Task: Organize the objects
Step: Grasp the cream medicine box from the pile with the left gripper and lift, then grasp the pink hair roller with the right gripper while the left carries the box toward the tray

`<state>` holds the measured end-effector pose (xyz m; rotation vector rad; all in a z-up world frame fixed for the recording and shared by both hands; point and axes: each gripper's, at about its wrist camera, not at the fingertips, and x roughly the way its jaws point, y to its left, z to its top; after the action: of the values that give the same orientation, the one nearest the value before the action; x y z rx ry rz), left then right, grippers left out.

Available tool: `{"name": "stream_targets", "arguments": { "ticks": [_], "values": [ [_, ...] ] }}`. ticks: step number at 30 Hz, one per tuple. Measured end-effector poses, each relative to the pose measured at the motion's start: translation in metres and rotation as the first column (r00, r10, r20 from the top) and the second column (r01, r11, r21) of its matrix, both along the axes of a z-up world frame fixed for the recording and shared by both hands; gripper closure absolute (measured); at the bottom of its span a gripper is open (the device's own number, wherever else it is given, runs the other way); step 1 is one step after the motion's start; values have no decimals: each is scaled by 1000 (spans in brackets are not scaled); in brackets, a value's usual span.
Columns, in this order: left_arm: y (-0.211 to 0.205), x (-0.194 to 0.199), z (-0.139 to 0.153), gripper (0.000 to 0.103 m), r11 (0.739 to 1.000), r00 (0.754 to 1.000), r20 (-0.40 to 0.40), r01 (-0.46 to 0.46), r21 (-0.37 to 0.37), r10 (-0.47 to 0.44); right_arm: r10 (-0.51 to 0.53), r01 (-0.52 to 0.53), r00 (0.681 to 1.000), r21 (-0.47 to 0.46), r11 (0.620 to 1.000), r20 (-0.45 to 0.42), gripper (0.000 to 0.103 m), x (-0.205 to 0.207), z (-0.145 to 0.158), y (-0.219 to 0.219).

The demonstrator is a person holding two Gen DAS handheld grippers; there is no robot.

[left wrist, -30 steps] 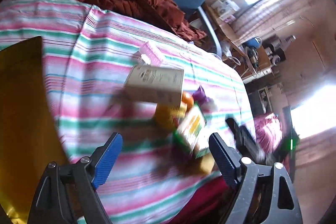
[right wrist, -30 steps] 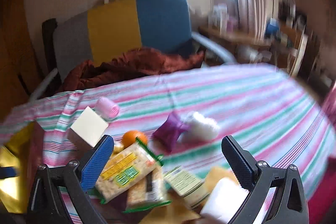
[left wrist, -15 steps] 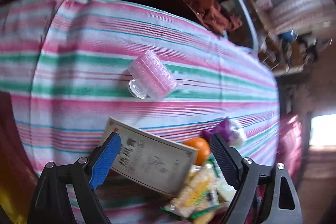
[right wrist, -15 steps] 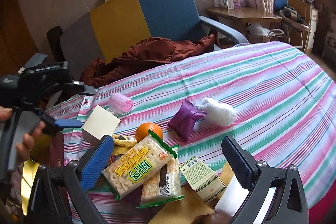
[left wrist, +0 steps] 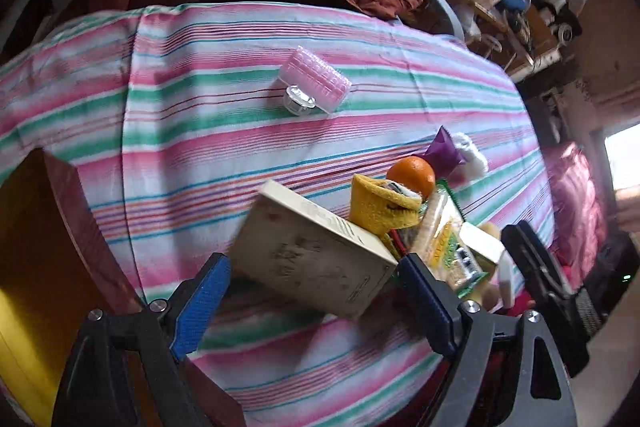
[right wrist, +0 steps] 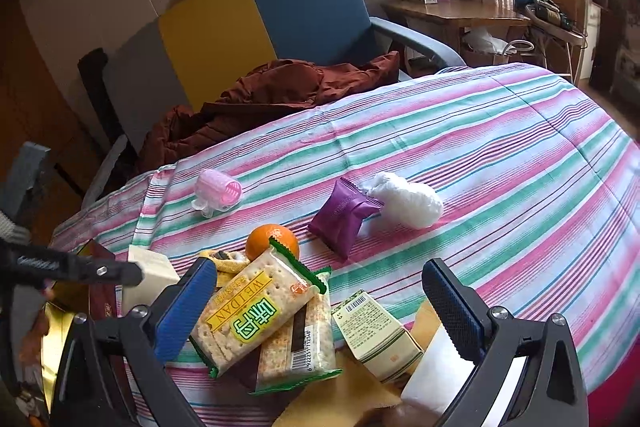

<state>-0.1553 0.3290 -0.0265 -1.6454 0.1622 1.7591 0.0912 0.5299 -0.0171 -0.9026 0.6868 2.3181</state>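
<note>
A beige box [left wrist: 316, 253] lies on the striped tablecloth [left wrist: 200, 147], just ahead of my open left gripper [left wrist: 312, 303], between its blue pads. It shows in the right wrist view [right wrist: 150, 277] behind the left gripper's arm. My right gripper [right wrist: 320, 307] is open over a heap: a cracker pack [right wrist: 256, 307], a second cracker pack [right wrist: 298, 347], a small carton [right wrist: 376, 335], an orange [right wrist: 272, 243] and a yellow cloth [left wrist: 380, 207]. A pink roller [right wrist: 218, 191], a purple sachet [right wrist: 344, 219] and a white wad [right wrist: 408, 199] lie farther off.
A yellow and dark red box [left wrist: 44, 267] stands open at the table's left edge. A chair with a brown jacket [right wrist: 272, 95] stands behind the table. A wooden desk [right wrist: 452, 15] with clutter is at the back right.
My left gripper has swung down and in toward the beige box, which now sits close between its pads. The right gripper has settled over the heap and barely moves.
</note>
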Motion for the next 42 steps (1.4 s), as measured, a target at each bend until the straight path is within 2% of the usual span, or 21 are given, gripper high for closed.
{"name": "stream_targets", "arguments": {
  "ticks": [4,6,8,10,14,19,21,24,26,28,32,35,39,42],
  "values": [
    [-24,-6,6,15,991,992,61,-118,55,115,-13,13,1000,12,1000,17,0,0,-1,0],
    [-29,-2,2,15,990,988,82,-137,41,134,-17,16,1000,20,1000,22,0,0,0,-1],
    [-36,4,-7,15,981,973,140,-192,32,186,-21,21,999,22,1000,25,0,0,-1,-1],
    [-43,12,-15,15,973,959,193,-224,57,210,-22,22,999,19,1000,28,0,0,-1,0],
    [-35,20,-23,14,952,938,219,-294,82,270,-18,18,1000,12,1000,25,0,0,-2,1],
    [-14,15,-33,14,928,923,196,-356,110,331,-5,5,1000,17,1000,21,0,-1,0,-3],
    [-3,14,-36,14,931,928,154,-355,86,340,-6,6,1000,17,1000,20,0,0,-1,-3],
    [7,15,-46,16,931,926,143,-360,62,349,-15,15,1000,-2,1000,18,0,0,-3,0],
    [10,14,-50,34,932,930,93,-360,43,355,-14,14,1000,-5,1000,15,0,0,-3,0],
    [11,13,-55,39,942,941,81,-332,53,328,-9,9,1000,-2,1000,11,0,0,-2,-1],
    [7,14,-52,44,964,967,25,-255,77,254,-11,11,1000,10,1000,5,0,1,0,-2],
    [3,18,-44,46,979,979,-62,-189,76,194,-6,6,1000,19,1000,12,0,-1,1,-4],
    [-7,22,-35,48,987,983,-118,-127,97,138,40,-42,998,60,997,47,0,-11,4,-14],
    [-16,27,-28,48,988,984,-142,-90,129,108,119,-126,990,104,986,71,0,-31,12,-23]
  ]
}}
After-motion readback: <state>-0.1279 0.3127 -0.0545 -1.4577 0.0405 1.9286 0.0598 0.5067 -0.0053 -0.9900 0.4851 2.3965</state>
